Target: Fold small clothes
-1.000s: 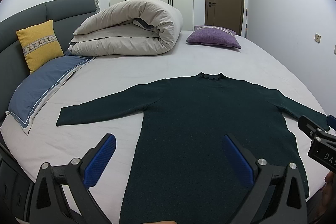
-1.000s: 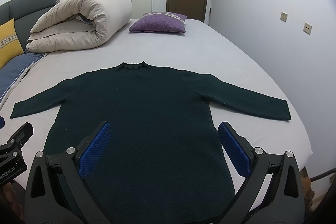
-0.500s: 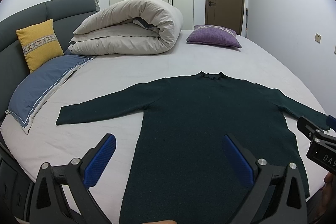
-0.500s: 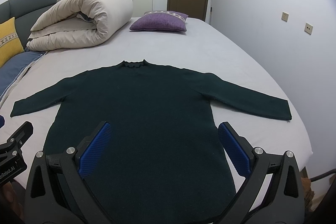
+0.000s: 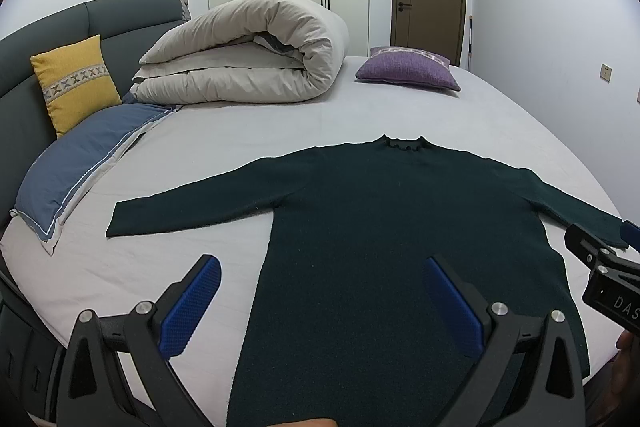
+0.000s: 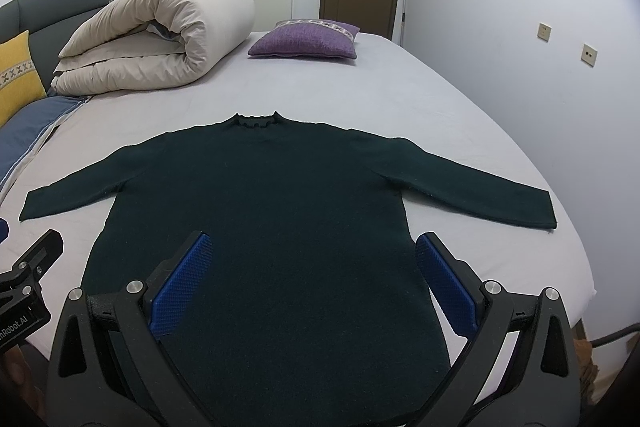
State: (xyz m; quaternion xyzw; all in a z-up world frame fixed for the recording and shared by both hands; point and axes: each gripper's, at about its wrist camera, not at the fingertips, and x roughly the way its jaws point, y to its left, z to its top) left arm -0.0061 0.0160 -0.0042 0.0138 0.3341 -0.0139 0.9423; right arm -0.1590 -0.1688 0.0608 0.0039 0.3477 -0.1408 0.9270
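A dark green long-sleeved sweater (image 5: 400, 219) lies flat on the bed with both sleeves spread out and the collar pointing away; it also shows in the right wrist view (image 6: 280, 195). My left gripper (image 5: 320, 299) is open and empty, held above the sweater's lower left part. My right gripper (image 6: 312, 275) is open and empty, above the sweater's lower middle. The right gripper's body shows at the right edge of the left wrist view (image 5: 604, 275). The left gripper's body shows at the left edge of the right wrist view (image 6: 24, 287).
The bed's grey sheet (image 5: 260, 131) carries a rolled beige duvet (image 5: 248, 59), a purple cushion (image 5: 408, 69), a blue pillow (image 5: 76, 163) and a yellow cushion (image 5: 76, 83) against the grey headboard. A wall runs along the bed's right side (image 6: 520, 67).
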